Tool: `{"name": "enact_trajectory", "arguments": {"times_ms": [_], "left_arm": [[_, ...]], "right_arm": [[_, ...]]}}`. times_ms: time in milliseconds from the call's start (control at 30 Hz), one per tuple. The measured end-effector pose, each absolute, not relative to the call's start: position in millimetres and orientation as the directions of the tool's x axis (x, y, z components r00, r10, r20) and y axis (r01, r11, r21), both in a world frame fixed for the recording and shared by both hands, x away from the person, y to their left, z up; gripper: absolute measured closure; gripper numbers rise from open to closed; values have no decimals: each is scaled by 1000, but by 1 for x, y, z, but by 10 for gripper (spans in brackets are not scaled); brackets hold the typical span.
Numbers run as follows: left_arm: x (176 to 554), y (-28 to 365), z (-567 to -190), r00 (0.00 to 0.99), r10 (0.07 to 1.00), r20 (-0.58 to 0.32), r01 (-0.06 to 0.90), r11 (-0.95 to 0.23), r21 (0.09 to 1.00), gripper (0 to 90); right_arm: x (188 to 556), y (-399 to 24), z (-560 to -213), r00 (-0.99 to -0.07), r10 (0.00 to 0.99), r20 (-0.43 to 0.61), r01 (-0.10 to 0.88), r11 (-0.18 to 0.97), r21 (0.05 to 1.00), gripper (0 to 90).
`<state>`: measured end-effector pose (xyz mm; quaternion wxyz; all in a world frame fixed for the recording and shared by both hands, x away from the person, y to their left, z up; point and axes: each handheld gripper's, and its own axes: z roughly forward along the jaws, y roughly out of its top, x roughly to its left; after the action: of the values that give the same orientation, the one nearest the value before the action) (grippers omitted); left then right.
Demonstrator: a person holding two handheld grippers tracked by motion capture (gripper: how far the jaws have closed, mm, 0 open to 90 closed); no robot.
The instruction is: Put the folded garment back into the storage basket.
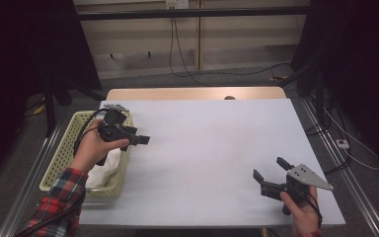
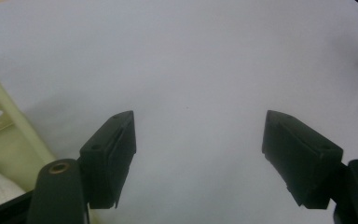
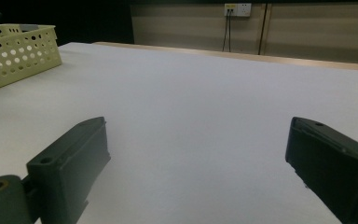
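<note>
Two claws stand wide and empty — the left claw (image 1: 144,140) just beside the basket (image 1: 67,143), whose white cloth (image 1: 104,165) lies behind and below it, well apart from the right claw (image 1: 271,170) on the bench (image 1: 212,138).

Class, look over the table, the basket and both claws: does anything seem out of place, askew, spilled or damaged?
Nothing stands out. The basket sits square at the table's left edge with white cloth inside, nothing spilled. The left claw and right claw are open and empty.
</note>
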<state>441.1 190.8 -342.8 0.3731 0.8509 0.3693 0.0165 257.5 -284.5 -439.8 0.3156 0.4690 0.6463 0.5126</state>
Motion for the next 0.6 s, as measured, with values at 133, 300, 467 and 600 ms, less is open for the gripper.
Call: {"name": "enact_trajectory", "arguments": {"times_ms": [133,300,467,600], "left_arm": [[438,185,-345,734,629,-256,614,-454,646,263],[433,179,-349,743,617,-260,610,-463,643,262],[426,172,-352,759,602,-249,592,-478,649,258],[421,168,-356,766,590,-255,587,-481,651,255]], "right_arm": [[257,-285,-440,-362,930,70,282,37,959,58],[258,-284,-440,-363,929,71,281,37,959,58],[258,-284,-440,-363,929,69,280,38,959,58],[257,-284,-439,-362,930,70,281,38,959,58]]}}
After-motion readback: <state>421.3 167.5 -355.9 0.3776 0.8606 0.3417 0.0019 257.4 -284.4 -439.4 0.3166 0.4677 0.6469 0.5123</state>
